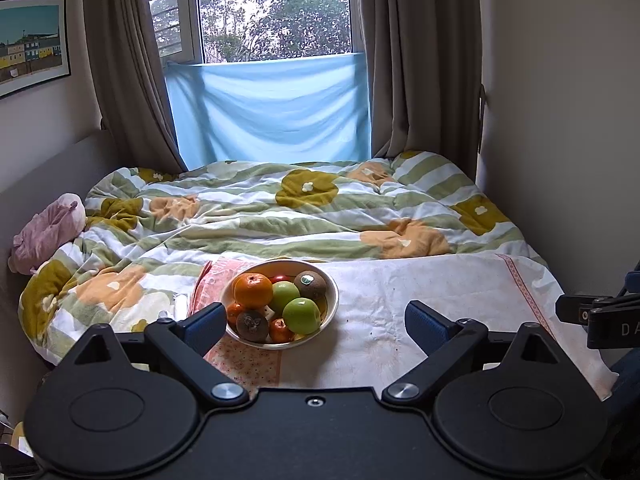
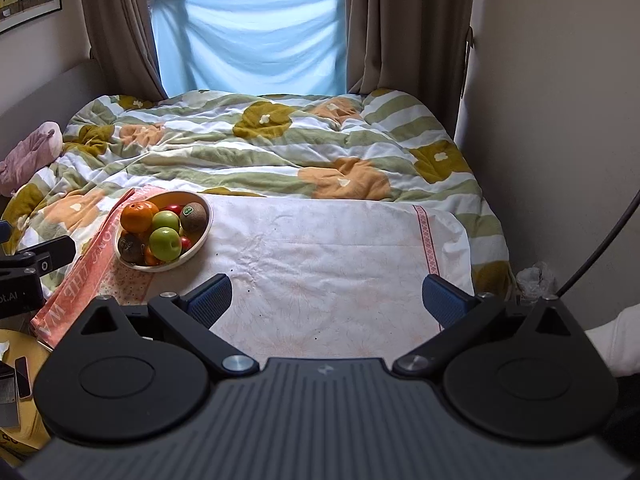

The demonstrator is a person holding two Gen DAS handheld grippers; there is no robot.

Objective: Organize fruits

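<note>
A cream bowl (image 1: 331,309) sits on the left part of a white cloth (image 1: 420,320) on the bed. It holds a large orange (image 1: 253,289), two green apples (image 1: 301,315), a kiwi (image 1: 310,285), a dark brown fruit (image 1: 252,325), small oranges and something red. My left gripper (image 1: 316,326) is open and empty, just in front of the bowl. The bowl (image 2: 202,236) also shows at the left of the right wrist view. My right gripper (image 2: 327,300) is open and empty over the bare cloth (image 2: 320,248), right of the bowl.
A rumpled flowered quilt (image 1: 280,208) covers the bed behind the cloth. A pink plush (image 1: 48,232) lies at the left. A wall (image 2: 560,120) bounds the bed's right side. Curtains and a window are at the back. A yellow stool (image 2: 24,360) with small items stands lower left.
</note>
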